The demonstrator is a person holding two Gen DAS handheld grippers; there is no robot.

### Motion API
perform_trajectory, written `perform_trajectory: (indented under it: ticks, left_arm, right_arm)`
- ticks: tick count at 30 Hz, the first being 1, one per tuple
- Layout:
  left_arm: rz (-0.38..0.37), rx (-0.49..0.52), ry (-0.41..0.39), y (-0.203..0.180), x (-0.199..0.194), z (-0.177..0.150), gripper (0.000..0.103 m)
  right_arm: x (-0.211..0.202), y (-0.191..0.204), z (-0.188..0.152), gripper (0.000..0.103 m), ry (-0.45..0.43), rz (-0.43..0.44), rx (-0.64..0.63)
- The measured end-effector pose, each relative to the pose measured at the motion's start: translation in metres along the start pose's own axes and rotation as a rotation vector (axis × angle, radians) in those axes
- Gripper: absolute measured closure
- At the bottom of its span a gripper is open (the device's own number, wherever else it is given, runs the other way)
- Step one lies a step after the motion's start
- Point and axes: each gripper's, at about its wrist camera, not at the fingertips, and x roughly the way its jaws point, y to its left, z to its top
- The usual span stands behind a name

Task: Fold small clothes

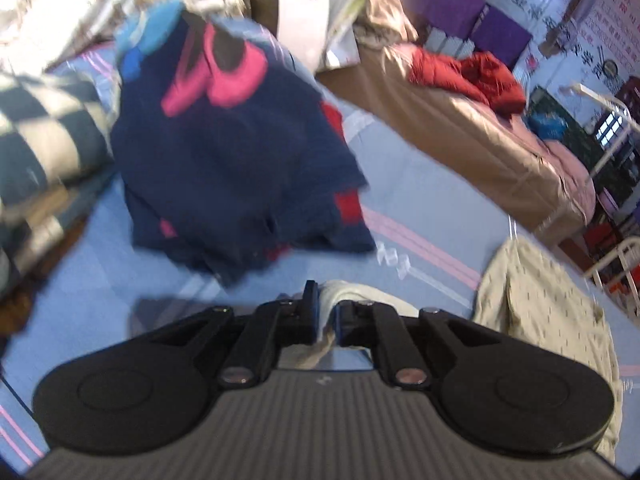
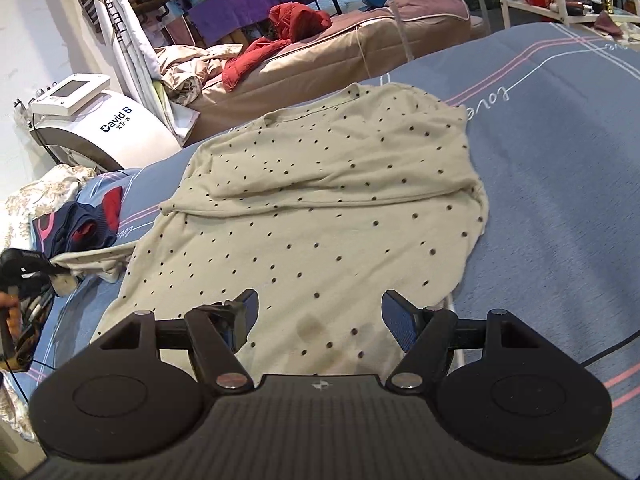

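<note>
Right wrist: dotted shirt point(image 2: 320, 208) betw. wide-apart jaws, untouched.

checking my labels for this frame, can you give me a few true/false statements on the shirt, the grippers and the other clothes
1. The left gripper is shut on pale fabric. True.
2. The right gripper is clamped on the dotted shirt. False: its jaws stand open above the shirt's near edge.
3. The dotted shirt is hanging from a rack. False: it lies spread on the blue bedsheet.
4. A navy garment with pink and red patches lies on the same sheet. True.
5. A red jacket lies on the brown couch behind. True.
</note>
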Motion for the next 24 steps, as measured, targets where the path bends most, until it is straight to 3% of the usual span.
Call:
perform_trajectory:
  ticks: [5,10,15,19,24]
  left_arm:
    - [0.11,0.04,-0.118,0.02,-0.024,0.036,0.096]
    - [0.165,-0.036,-0.149,0.062,-0.051,0.042,0.096]
    - [0.169,-0.017,-0.133,0.072,-0.059,0.042,0.095]
    - [0.17,0.038,-0.136,0.044,-0.049,0.048,0.095]
    - [0.045,0.206,-0.185,-0.058,-0.04,0.062,0.095]
  right_arm:
    - [0.0,0.002,-0.005,0.0,0.013,0.02,0.025]
    - [-0.001,-0.008,-0.011,0.0,0.028,0.01,0.048]
    - [0.007,-0.014,-0.016,0.0,0.064,0.022,0.093]
    - [0.006,-0.01,-0.018,0.0,0.063,0.053,0.103]
    - [-0.001,-0.012,-0.021,0.0,0.049,0.051,0.107]
